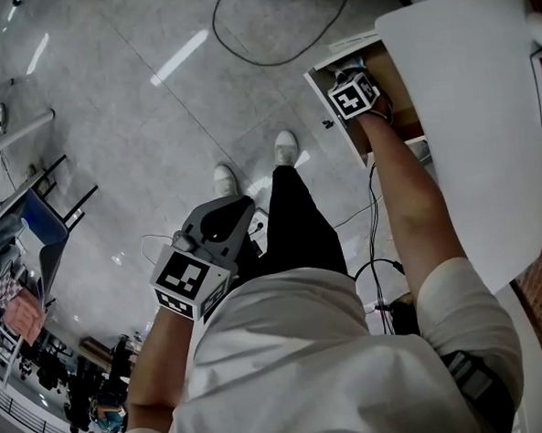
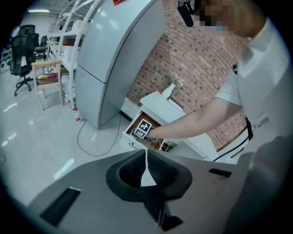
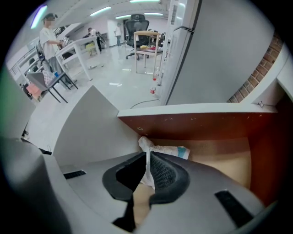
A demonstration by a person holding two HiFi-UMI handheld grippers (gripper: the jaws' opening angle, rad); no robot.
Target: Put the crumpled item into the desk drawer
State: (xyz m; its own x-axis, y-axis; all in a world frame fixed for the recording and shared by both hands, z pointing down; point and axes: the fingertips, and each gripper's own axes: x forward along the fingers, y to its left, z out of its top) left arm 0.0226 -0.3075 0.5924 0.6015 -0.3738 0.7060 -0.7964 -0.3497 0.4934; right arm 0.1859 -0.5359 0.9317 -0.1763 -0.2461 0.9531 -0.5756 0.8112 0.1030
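The desk drawer [image 1: 336, 115] stands pulled out from the white desk [image 1: 484, 106]. My right gripper [image 1: 349, 76] reaches down into it, with its marker cube just above the rim. In the right gripper view, my right gripper [image 3: 147, 160] is shut on the crumpled item [image 3: 167, 150], a white wrapper with a blue patch, which hangs over the drawer's wooden floor near its brown wall [image 3: 192, 125]. The head view hides the item. My left gripper [image 1: 238, 208] hangs at my side above the floor, shut and holding nothing. The left gripper view shows the left gripper [image 2: 146, 160] and the open drawer [image 2: 137, 125] from afar.
A black cable [image 1: 269, 37] loops on the grey floor beyond the drawer, and more cables [image 1: 379, 268] hang beside the desk. Chairs [image 1: 43, 225] stand at the left. A vase [image 2: 169, 89] sits on the desk, by a brick wall and a tall grey cabinet [image 2: 114, 59].
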